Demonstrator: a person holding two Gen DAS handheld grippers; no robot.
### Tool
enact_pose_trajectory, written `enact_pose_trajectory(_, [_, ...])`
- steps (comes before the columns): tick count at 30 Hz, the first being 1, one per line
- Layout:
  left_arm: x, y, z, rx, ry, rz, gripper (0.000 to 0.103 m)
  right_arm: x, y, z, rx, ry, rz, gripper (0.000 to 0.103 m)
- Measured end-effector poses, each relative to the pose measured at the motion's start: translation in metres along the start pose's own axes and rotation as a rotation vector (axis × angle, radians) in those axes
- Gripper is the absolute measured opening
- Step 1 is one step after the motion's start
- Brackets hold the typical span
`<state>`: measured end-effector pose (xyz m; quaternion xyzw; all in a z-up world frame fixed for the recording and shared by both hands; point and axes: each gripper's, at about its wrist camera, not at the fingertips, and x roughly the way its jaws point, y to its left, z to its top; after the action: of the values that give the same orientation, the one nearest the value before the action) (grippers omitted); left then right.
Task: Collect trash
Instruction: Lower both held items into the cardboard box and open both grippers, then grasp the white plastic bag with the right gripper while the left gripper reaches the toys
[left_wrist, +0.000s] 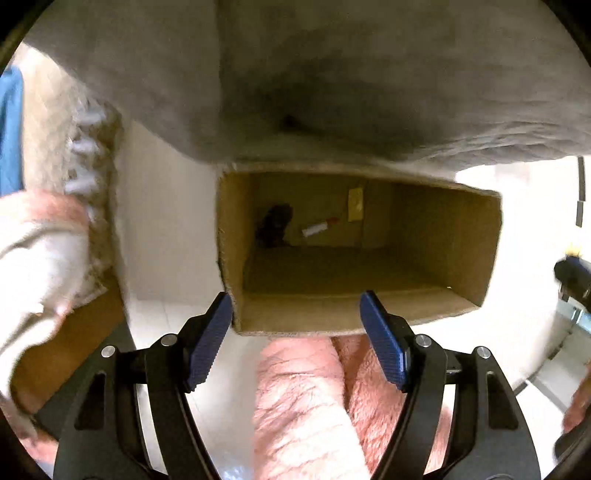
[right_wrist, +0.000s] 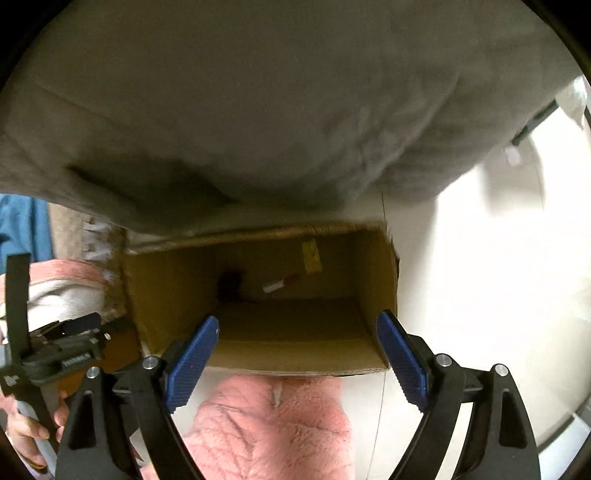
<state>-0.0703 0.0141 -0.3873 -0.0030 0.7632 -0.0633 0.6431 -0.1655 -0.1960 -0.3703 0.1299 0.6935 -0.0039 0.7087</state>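
The box (left_wrist: 369, 310) is an open cardboard one and it stands on a pale floor (left_wrist: 162, 221). Inside, at the bottom, lie three pieces of trash. A dark lump (left_wrist: 275, 225) sits near the left wall of the box. A small white tube (left_wrist: 318, 228) with a red end lies just to the right of the lump, and they do not touch. A yellow slip (left_wrist: 355, 205) is on the far side of the box, a little beyond the tube; whether it lies flat or sticks to the wall I cannot tell.

The left gripper (left_wrist: 297, 338) hangs over the near edge of the box. Its blue jaws stand apart and nothing is between them. The right gripper (right_wrist: 297, 363) hangs over the same near edge, and its jaws also stand wide apart with nothing in them. In the right wrist view, the left gripper appears at the left of the box, with a hand (right_wrist: 26, 428) under it.

A grey cushion (left_wrist: 351, 74) overhangs the far edge of the box. Pink fleece (right_wrist: 273, 424) is just below the near edge. A blue cloth (left_wrist: 11, 133) is far left of the box.
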Motion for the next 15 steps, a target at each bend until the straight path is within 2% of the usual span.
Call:
enact_pose_trajectory(1, [-0.024, -0.004, -0.005, 0.016, -0.044, -0.008, 0.07, -0.022, 0.005, 0.003, -0.017, -0.039, 0.022, 0.086])
enact_pose_trajectory(4, [-0.091, -0.014, -0.021, 0.049, -0.173, -0.053, 0.072, -0.12, 0.024, 0.017, -0.093, -0.236, 0.113, 0.089])
enact_pose_trajectory(5, [-0.116, -0.018, -0.026, 0.059, -0.226, -0.064, 0.078, -0.145, 0.028, 0.02, -0.117, -0.298, 0.128, 0.09])
enact_pose_trajectory(7, [-0.151, -0.023, -0.034, 0.068, -0.306, -0.076, 0.082, -0.198, 0.034, 0.034, -0.157, -0.456, 0.118, 0.098])
enact_pose_trajectory(9, [-0.185, -0.03, -0.038, 0.081, -0.38, -0.088, 0.082, -0.229, 0.033, 0.056, -0.152, -0.557, 0.084, 0.098])
enact_pose_trajectory(12, [-0.214, -0.034, -0.037, 0.066, -0.433, -0.106, 0.082, -0.247, 0.015, 0.105, -0.054, -0.623, 0.067, 0.098])
enact_pose_trajectory(15, [-0.238, -0.035, -0.035, 0.031, -0.485, -0.13, 0.082, -0.245, -0.004, 0.152, 0.046, -0.615, 0.097, 0.098])
